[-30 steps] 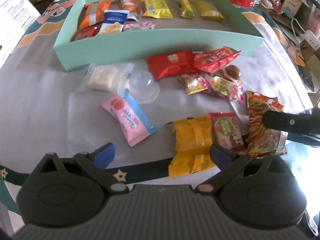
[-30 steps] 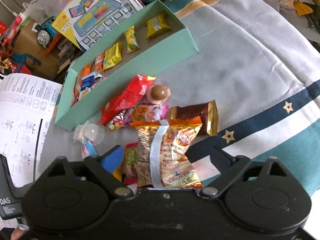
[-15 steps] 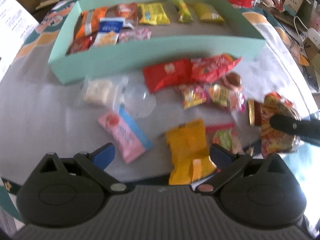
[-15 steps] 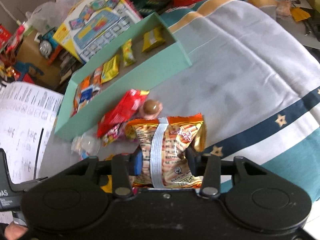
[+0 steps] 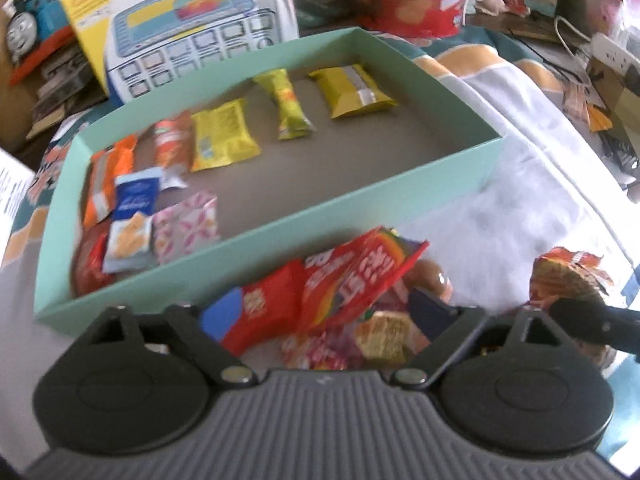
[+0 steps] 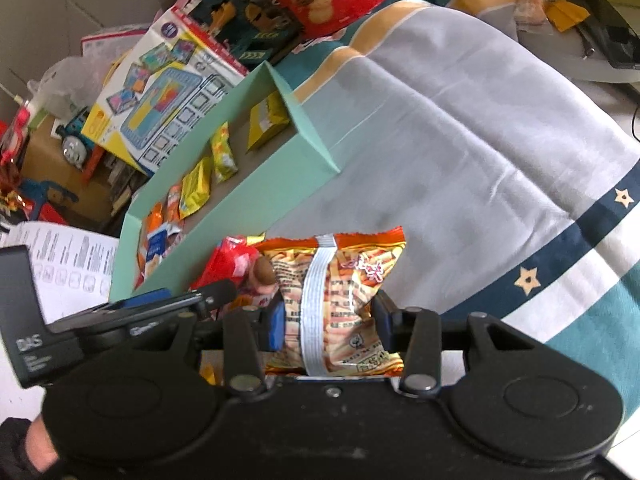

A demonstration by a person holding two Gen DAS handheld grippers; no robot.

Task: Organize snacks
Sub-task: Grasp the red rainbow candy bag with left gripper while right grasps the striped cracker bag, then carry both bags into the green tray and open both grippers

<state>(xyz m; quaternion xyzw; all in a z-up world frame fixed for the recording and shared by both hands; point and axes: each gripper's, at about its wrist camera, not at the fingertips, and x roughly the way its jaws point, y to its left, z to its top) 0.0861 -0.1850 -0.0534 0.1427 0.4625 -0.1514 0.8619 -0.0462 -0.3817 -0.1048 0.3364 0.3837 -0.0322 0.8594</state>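
Grey cloth (image 6: 460, 140) carries mint box (image 5: 280, 236) holding yellow packets (image 5: 224, 136). Right gripper (image 6: 328, 320) clamps orange snack bag (image 6: 340, 280); left gripper (image 5: 324, 312) fingers closing, straddling red packets (image 5: 340, 280), ungripped.

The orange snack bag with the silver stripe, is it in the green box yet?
Not yet. The orange snack bag is outside the green box, squeezed between the right tool's pads above the striped cloth.

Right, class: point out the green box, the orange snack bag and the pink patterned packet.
green box (image 5: 256, 248), left wrist view, front wall.
orange snack bag (image 6: 344, 276), right wrist view, printed front.
pink patterned packet (image 5: 186, 228), left wrist view, middle of wrapper.
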